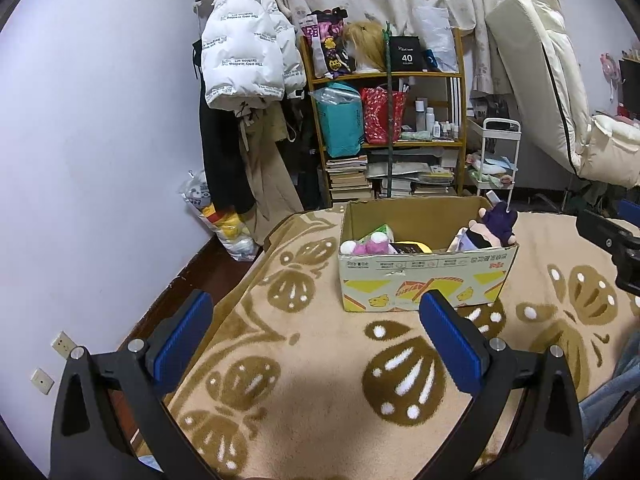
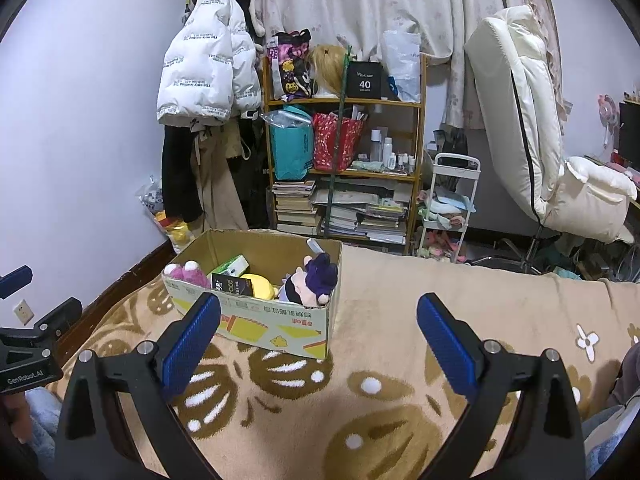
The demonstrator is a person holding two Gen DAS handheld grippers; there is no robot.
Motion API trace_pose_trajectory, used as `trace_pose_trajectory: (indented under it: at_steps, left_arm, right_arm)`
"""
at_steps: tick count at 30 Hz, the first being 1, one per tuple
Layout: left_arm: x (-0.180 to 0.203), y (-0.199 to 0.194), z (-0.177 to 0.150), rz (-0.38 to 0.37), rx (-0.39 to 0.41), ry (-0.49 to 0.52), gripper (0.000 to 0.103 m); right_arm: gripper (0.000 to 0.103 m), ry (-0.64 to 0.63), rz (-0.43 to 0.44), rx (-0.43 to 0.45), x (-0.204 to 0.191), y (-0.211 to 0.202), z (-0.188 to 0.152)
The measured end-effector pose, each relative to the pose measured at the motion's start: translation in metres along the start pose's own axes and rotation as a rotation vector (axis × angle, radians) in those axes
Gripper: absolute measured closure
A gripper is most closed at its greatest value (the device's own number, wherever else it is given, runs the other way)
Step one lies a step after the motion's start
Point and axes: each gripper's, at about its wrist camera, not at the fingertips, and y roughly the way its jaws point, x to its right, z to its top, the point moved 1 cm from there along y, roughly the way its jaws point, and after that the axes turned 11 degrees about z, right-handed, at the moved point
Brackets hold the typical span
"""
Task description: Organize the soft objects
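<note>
An open cardboard box (image 1: 424, 280) (image 2: 256, 322) stands on a beige blanket with brown butterfly patterns (image 1: 320, 360) (image 2: 380, 400). Inside lie a pink plush (image 1: 370, 245) (image 2: 188, 274), a yellow plush (image 2: 260, 285), a doll with purple hair (image 1: 496, 226) (image 2: 318, 278), a green pack (image 2: 232, 266) and a black pack (image 1: 408, 247) (image 2: 232, 286). My left gripper (image 1: 316, 334) is open and empty, short of the box's front wall. My right gripper (image 2: 318, 338) is open and empty too, near the box's front right corner.
Behind the blanket stands a wooden shelf (image 1: 384, 76) (image 2: 344, 102) with bags, bottles and stacked books. A white puffer jacket (image 1: 244, 48) (image 2: 204, 64) hangs at its left. A white cart (image 1: 496, 156) (image 2: 448, 208) and a cream reclining chair (image 1: 552, 92) (image 2: 532, 128) stand at the right.
</note>
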Motion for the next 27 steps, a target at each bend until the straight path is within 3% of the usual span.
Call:
trace_pose_trajectory:
  at_steps: [27]
  left_arm:
    - [-0.0004, 0.0044, -0.0022, -0.007, -0.014, -0.002, 0.001]
  right_arm:
    - [0.000, -0.002, -0.001, -0.020, -0.0021, 0.0070, -0.0030]
